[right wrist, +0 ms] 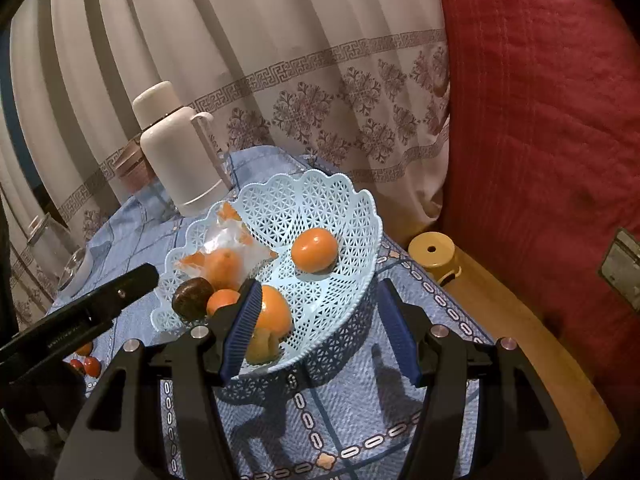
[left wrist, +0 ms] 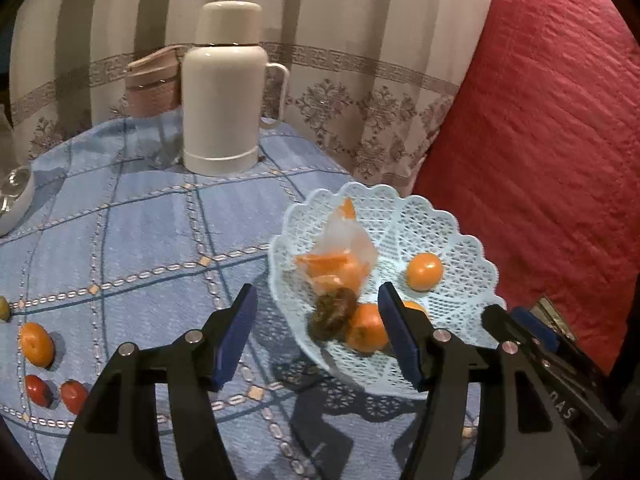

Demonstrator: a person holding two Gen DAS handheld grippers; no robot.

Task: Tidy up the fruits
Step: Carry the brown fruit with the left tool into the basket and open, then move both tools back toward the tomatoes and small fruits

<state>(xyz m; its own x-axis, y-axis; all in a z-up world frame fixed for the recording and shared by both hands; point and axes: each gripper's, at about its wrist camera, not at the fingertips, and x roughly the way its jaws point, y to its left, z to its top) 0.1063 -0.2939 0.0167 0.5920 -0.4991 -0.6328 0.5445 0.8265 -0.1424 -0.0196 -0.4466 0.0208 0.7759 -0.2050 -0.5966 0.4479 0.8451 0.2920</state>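
A pale blue lattice basket (left wrist: 444, 224) (right wrist: 352, 216) stands on the blue tablecloth. It holds orange fruits (left wrist: 424, 271) (right wrist: 314, 250), a dark brown fruit (left wrist: 334, 312) (right wrist: 192, 298) and a clear bag with orange pieces (left wrist: 344, 252) (right wrist: 228, 252). My left gripper (left wrist: 320, 336) is open and empty over the basket's near left rim. My right gripper (right wrist: 320, 328) is open and empty at the basket's near rim. An orange fruit (left wrist: 36, 344), two small red fruits (left wrist: 56, 394) (right wrist: 86, 365) and a greenish fruit (left wrist: 3, 308) lie on the cloth at the left.
A white thermos (left wrist: 224, 92) (right wrist: 180, 160) stands at the back of the table with a pink-lidded jar (left wrist: 154, 88) behind it. A red quilt (left wrist: 560, 140) (right wrist: 540, 120) fills the right. A yellow cap (right wrist: 434, 254) sits on the wooden edge. Glassware (left wrist: 12, 192) is at far left.
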